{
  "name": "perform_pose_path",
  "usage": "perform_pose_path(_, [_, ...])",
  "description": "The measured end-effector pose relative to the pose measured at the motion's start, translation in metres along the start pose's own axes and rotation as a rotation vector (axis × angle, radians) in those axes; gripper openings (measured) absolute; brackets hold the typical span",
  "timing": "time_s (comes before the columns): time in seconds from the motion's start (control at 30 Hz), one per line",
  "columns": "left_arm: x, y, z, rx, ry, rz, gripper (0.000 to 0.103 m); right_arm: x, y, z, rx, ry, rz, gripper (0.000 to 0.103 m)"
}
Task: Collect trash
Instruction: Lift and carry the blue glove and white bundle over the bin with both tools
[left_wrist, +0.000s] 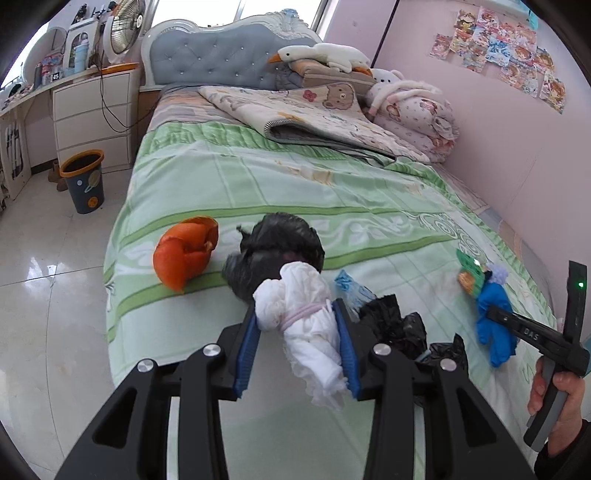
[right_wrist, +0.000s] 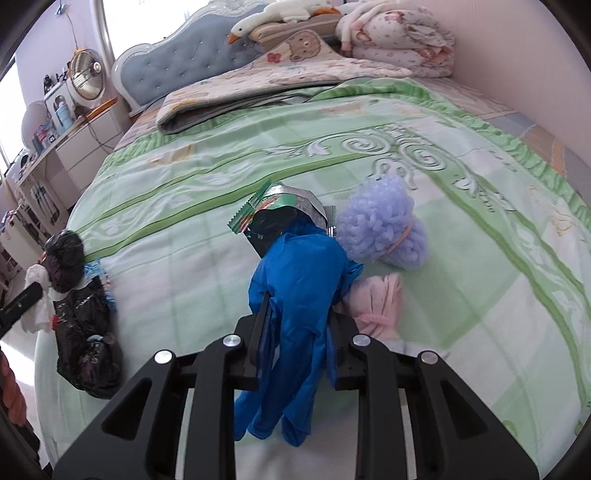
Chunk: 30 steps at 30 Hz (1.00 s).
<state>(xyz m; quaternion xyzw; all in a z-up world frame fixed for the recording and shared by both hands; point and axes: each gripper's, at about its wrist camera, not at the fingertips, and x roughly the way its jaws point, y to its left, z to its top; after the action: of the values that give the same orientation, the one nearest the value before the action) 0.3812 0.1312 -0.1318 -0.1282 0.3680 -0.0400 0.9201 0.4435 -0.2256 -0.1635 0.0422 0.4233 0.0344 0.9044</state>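
at the near edge of the bed (left_wrist: 258, 177), in the left wrist view, the left gripper (left_wrist: 299, 332) is clamped on a white crumpled bundle (left_wrist: 306, 328) tied with a pale band; the blue pads (left_wrist: 247, 343) press it from both sides, so it hangs between them ready to be carried off. at 12 o'clock just behind it sits a black bag wad (left_wrist: 280, 247), with an orange peel (left_wrist: 186, 251) at 10 o'clock near the mattress edge. the trash bin (left_wrist: 83, 181) stands on the floor at 10 o'clock, well apart, beside the white drawers (left_wrist: 92, 118); it looks like the likely drop point.

in the right wrist view, the right gripper (right_wrist: 299, 325) is closed on a blue glove (right_wrist: 295, 291), its fingers dangling below the jaws, held mid-body probably so it won't slip. touching the glove at 12 o'clock is a green snack wrapper (right_wrist: 280, 206); a lilac fluffy ball (right_wrist: 380, 229) lies at 1 o'clock and a pink cloth (right_wrist: 376, 302) at 3 o'clock, just beside. black bags (right_wrist: 85, 332) lie at 9 o'clock, not yet collected.
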Motion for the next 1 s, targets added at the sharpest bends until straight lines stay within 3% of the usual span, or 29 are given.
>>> perform_pose_path(0.27, [-0.036,0.009,-0.002,-0.014,-0.035,-0.036,0.037,-0.041,-0.033,-0.01,0.058,-0.05,0.001,0.023])
perform_pose_path(0.57, [-0.083,-0.003,-0.011,-0.019,-0.054,-0.109,0.037,-0.099,-0.041,-0.04,0.068,-0.086,0.033,0.023])
perform_pose_path(1.0, [-0.136,-0.043,-0.047,0.077,-0.079,-0.138,0.037,-0.161,-0.039,-0.085,0.072,-0.12,0.099,0.023])
